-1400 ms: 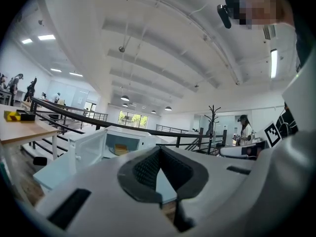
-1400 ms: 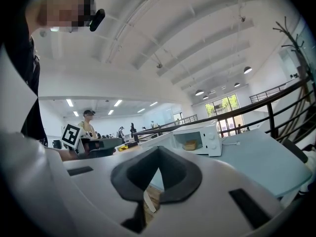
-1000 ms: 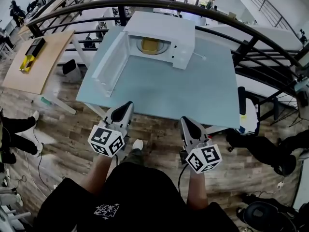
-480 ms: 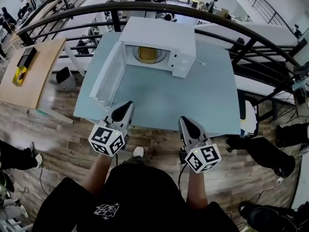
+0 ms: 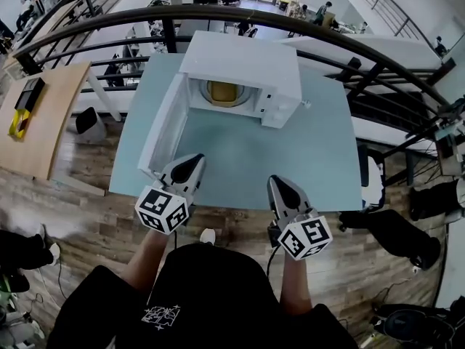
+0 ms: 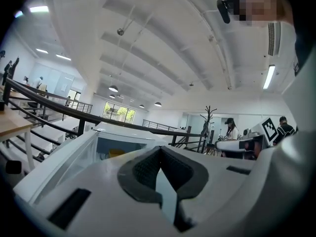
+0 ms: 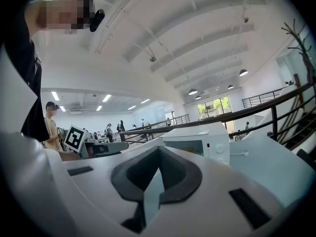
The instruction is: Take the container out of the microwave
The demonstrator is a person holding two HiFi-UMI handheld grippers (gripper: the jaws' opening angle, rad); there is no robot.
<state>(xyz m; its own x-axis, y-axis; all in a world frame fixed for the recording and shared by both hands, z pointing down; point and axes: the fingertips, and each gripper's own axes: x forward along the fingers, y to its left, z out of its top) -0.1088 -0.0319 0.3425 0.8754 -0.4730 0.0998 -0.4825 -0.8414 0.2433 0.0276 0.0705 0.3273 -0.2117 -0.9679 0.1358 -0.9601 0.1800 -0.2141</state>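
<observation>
A white microwave stands at the far side of a pale blue table, its door swung wide open to the left. A yellow container sits inside on the turntable. My left gripper hangs over the table's near edge, just by the door's free end, shut and empty. My right gripper is level with it to the right, also shut with nothing in it. In the left gripper view the closed jaws point at the open cavity, where the container shows. The right gripper view shows closed jaws and the microwave ahead.
A black curved railing runs behind the table. A wooden desk stands to the left on the plank floor. A seated person's legs are at the right. A cord plug sticks out of the microwave's right side.
I have stepped toward the table. Both shut grippers have moved forward from over the floor to the table's near edge, and the microwave now looks nearer.
</observation>
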